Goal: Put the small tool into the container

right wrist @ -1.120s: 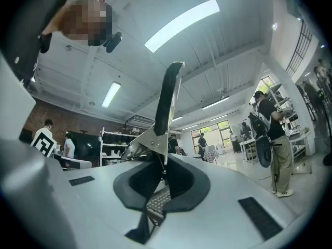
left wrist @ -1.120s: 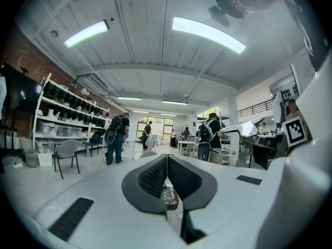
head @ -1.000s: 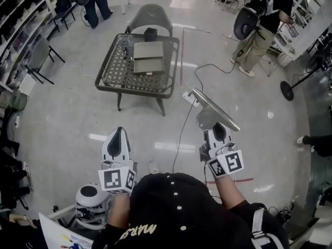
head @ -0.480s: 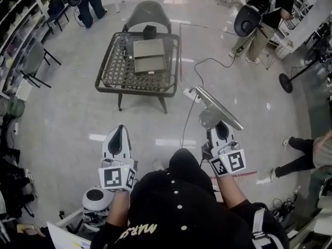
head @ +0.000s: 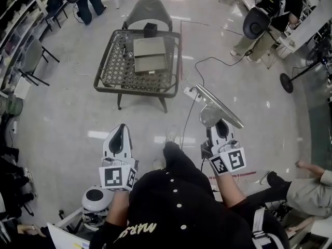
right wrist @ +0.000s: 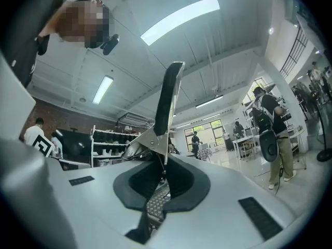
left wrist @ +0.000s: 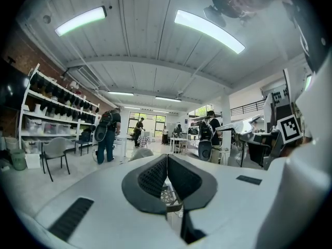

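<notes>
The pale, glossy floor [head: 62, 113] takes up most of the head view. On it, well ahead of us, stands the lattice desk [head: 110, 81] with a grey chair [head: 149, 12] behind its far edge. The flat grey container [head: 149, 55] lies on the desk towards the far right corner, its top facing up, and a small black box [head: 150, 31] sits at the far edge just beyond it. A cable [head: 207, 62] trails across the floor between the desk's near right corner and us. Over the last second one leg [head: 174, 154] has swung forward between our two arms. Both hands have drifted on with it and the desk has slid a little in the frame. We read this as a walk up to the desk, with the task at its carrying stage. The right gripper [head: 220, 127] is clamped on the tool [head: 219, 107]. The tool is a thin flat metal blade on a bracket that sticks out past the jaws and hangs over the floor, short of the desk's near right corner and well apart from the container. In the right gripper view the blade stands edge-on between the pads, so the hold looks firm. The left gripper [head: 120, 129] has its jaws pressed together on nothing and points level at the desk. The tool has yet to reach the container.
</notes>
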A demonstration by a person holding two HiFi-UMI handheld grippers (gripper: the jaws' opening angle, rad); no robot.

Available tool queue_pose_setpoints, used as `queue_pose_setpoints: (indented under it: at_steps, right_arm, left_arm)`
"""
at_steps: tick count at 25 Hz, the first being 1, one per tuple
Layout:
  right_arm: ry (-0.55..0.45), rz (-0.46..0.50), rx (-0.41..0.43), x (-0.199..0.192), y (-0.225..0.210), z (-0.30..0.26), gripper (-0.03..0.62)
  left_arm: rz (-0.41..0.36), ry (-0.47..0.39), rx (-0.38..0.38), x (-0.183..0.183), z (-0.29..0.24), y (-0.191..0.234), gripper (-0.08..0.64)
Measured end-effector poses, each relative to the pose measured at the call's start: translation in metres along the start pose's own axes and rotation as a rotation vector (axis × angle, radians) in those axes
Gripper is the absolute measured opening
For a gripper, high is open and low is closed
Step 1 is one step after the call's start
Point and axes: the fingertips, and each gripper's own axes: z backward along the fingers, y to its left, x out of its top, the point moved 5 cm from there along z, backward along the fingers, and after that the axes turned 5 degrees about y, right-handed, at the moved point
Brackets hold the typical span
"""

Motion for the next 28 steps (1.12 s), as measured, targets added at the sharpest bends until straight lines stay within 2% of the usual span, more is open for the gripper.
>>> queue_pose_setpoints:
  at_steps: [11,19,28]
  right_arm:
    - [0.008,-0.010,0.023,-0.008,-0.033,-0.063,0.028]
    - [0.020,-0.017,0.032,-0.015,-0.074,-0.129,0.028]
    - [0.033,-0.010,0.081,-0.007,-0.118,-0.209,0.028]
  left_arm:
    - [0.002,0.013,0.032,0.009,-0.062,0.021,0.026]
    - [0.000,0.021,0.046,0.018,-0.133,0.037,0.026]
    - [0.007,0.019,0.088,0.041,-0.211,0.051,0.026]
